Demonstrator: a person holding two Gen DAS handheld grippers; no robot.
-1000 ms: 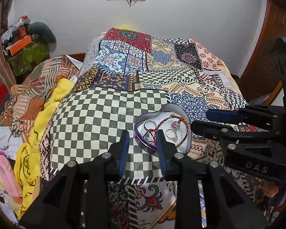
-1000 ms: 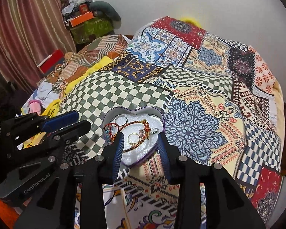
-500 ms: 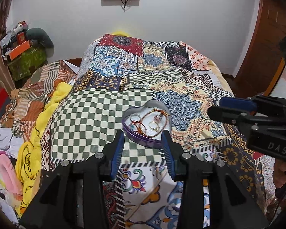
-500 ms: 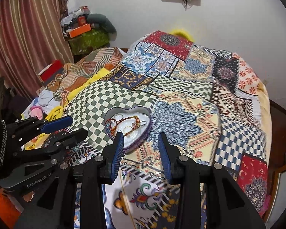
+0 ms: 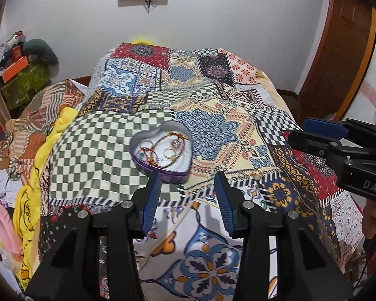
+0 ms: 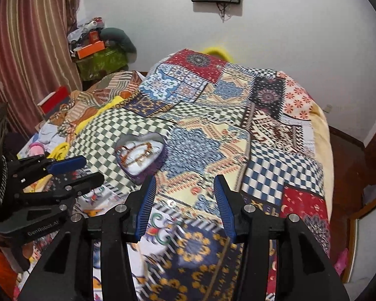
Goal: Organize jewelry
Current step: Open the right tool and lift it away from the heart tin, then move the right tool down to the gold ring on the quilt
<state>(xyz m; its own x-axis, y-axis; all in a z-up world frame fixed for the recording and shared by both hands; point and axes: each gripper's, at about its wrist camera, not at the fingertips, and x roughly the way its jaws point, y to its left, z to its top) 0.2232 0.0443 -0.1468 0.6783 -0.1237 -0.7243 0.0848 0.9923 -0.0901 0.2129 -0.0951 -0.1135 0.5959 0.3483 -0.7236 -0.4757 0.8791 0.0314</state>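
We have pulled both grippers, left [image 5: 187, 190] and right [image 6: 185, 192], back from the tin [image 5: 162, 151] on the bed [image 5: 238, 130], jaws spread and empty, so the jewelry [image 5: 163, 148] looks stowed.

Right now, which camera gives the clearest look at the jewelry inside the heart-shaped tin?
The left wrist view: the heart-shaped tin is sharp, showing rings and a red-gold chain. The right wrist view shows the tin blurred, its contents smeared.

Heart tin's [image 6: 141, 157] jewelry motion-blurred
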